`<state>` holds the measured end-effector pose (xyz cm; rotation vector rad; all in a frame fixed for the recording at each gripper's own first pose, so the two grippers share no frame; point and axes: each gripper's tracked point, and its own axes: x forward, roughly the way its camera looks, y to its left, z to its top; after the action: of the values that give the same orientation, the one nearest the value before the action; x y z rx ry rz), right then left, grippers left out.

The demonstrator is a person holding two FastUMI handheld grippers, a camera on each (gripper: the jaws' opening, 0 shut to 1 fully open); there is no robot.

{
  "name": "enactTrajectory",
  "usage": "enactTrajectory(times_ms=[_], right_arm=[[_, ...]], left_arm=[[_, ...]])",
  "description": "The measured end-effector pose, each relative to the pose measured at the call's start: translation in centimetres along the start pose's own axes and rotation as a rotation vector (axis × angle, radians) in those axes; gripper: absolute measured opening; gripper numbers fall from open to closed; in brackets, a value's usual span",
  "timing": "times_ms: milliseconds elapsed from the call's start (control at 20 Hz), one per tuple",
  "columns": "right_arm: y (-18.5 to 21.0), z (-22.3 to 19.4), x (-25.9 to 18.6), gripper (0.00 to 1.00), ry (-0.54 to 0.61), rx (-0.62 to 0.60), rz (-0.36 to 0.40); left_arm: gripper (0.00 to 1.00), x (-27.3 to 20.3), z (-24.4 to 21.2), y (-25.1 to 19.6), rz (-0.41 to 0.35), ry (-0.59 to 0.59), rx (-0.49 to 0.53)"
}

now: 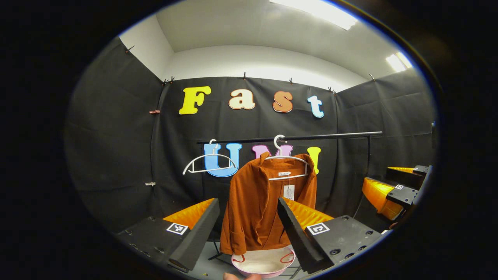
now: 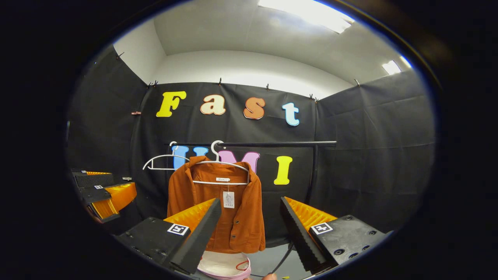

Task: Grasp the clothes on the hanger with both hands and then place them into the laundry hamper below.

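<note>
Left gripper view
Left claw (image 1: 249,229): fingers spread wide apart, gripping nothing, pointed at the shirt from short of it.
Shirt (image 1: 258,206): rust-orange, hanging on a white hanger (image 1: 286,159) from the black rail (image 1: 330,136); a paper tag (image 1: 288,192) dangles at the collar.
Spare hanger (image 1: 208,163): white, bare, on the same rail to the left of the shirt.
Hamper (image 1: 263,262): pale pink with red handles, on the floor directly under the shirt's hem.
Right claw (image 1: 393,190): at the right edge, fingers parted, clear of the shirt.

Right gripper view
Right claw (image 2: 251,229): fingers wide open, nothing between them, aimed toward the shirt's right side.
Shirt (image 2: 218,206): on its hanger (image 2: 221,165) near the rail's (image 2: 272,144) left end, front open, tag (image 2: 228,199) below the collar.
Spare hanger (image 2: 161,161): just left of the shirt.
Hamper (image 2: 225,266): below the shirt, partly hidden behind the left finger.
Left claw (image 2: 105,194): at the left edge, fingers parted, apart from the shirt.
</note>
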<state>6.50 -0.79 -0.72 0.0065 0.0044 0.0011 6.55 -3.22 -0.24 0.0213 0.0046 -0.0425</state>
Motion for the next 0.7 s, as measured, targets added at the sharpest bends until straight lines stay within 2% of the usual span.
enactTrajectory(times_ms=[150,200,300,700], right_arm=[[-0.6,-0.6,3.3,0.99,0.000,0.014,0.003],[-0.9,-1.0,4.4,0.98,-0.003,0.018,0.006],[-1.3,-2.0,6.5,0.99,0.004,0.023,0.015],[-3.4,-6.9,14.8,0.98,0.045,0.066,0.058]], left_arm=[[0.95,3.5,-0.2,-1.8,-0.004,-0.006,0.030],[0.92,4.6,-0.1,-2.5,-0.005,-0.013,0.042],[0.95,7.2,-0.1,-3.6,0.004,-0.026,0.057],[0.98,18.7,-2.6,-4.4,0.094,-0.025,0.083]])
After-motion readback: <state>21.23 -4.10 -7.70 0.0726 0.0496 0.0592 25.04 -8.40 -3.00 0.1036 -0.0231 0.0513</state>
